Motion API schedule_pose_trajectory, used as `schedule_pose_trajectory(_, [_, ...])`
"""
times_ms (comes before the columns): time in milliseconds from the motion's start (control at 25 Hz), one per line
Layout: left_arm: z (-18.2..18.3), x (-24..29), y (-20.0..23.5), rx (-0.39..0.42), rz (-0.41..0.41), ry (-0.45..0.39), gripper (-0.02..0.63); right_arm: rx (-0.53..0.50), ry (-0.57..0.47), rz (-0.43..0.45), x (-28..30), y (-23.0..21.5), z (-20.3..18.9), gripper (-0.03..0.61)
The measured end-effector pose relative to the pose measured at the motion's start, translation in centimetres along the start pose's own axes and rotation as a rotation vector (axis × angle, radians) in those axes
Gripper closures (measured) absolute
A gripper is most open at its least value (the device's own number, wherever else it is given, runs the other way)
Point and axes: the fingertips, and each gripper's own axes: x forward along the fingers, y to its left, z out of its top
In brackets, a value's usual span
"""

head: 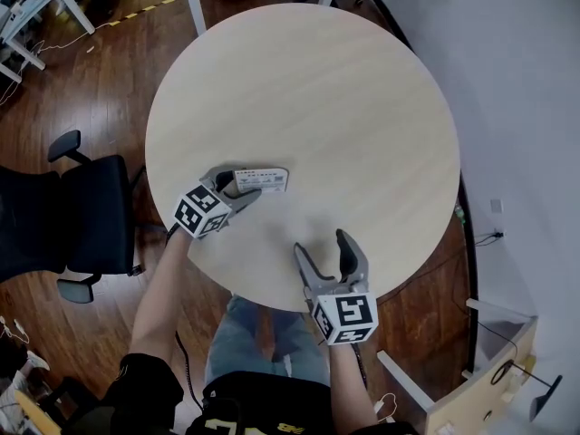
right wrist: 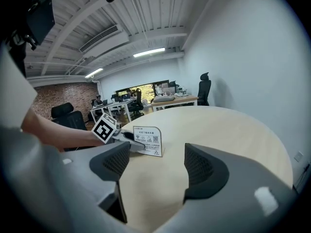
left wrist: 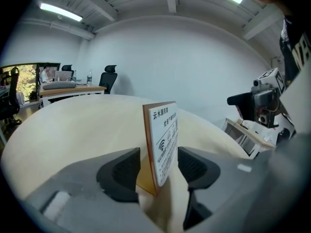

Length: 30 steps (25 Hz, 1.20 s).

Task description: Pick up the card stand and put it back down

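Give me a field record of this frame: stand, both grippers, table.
table: round, light wood
stand: upright on the table, on the person's side
left gripper: fingers either side of the stand, slim gaps seem to remain
right gripper: open, empty, over the table's near edge, apart from the stand
stage: stand not yet lifted

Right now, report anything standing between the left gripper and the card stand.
Nothing visible does. The card stand already stands upright on the table between the left gripper's fingers, one on each side. A narrow gap still shows at its printed face, so the fingers do not appear to press on it yet.
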Motion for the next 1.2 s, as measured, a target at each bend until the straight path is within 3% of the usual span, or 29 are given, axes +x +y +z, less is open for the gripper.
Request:
schedule_pose_trajectory(80, [0.6, 0.1, -0.5, -0.012, -0.036, -0.021, 0.380, 0.008, -0.004, 0.002, 0.0, 0.0, 0.1, 0.219])
schedule_pose_trajectory(240, [1.6, -0.1, -1.0, -0.027, -0.071, -0.060, 0.481, 0.042, -0.016, 0.011, 0.0, 0.0, 0.2, 0.221])
schedule_pose_trajectory(440, [1.4, 0.2, -2.6, -0.003, -0.105, -0.050, 0.587, 0.047, -0.010, 0.021, -0.5, 0.1, -0.2, 0.225])
schedule_pose_trajectory(720, [2.7, -0.9, -4.5, 0.007, -0.149, -0.072, 0.598, 0.037, -0.034, 0.028, -1.2, 0.3, 1.1, 0.230])
schedule_pose_trajectory(1000, [7.2, -3.7, -7.9, -0.001, -0.248, -0.108, 0.598, 0.027, -0.101, 0.045, -2.6, 1.0, 4.2, 0.233])
schedule_pose_trajectory(1200, [12.2, -7.0, -10.4, 0.064, -0.313, -0.113, 0.598, -0.002, -0.191, 0.069, -3.8, 2.1, 8.4, 0.235])
